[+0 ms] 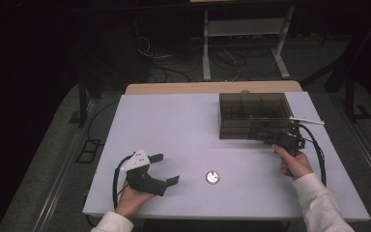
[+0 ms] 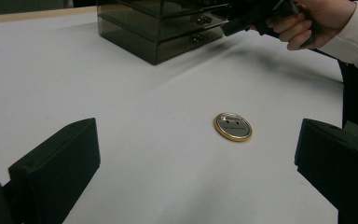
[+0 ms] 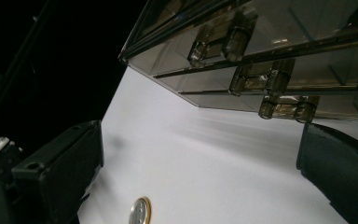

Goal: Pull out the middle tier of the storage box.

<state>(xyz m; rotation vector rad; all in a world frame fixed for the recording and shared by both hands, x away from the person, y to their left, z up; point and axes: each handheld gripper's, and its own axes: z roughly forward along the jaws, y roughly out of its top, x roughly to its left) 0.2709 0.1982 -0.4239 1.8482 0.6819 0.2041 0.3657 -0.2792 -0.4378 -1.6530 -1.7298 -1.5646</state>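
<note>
The round badge (image 3: 141, 212) was cut by the bottom edge of the right gripper view, and its face print was too small to read (also from above). The smoky drawer box (image 3: 279, 51) ran past the top and right edges.

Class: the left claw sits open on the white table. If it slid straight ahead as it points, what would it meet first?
Probably the round gold-rimmed badge, lying flat between the left claw's open jaws' line; depth is uncertain.

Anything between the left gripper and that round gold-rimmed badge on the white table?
Nothing visible. The left gripper is open, and only bare white table lies between its jaws and the round gold-rimmed badge. The smoked acrylic drawer box sits well beyond.
</note>
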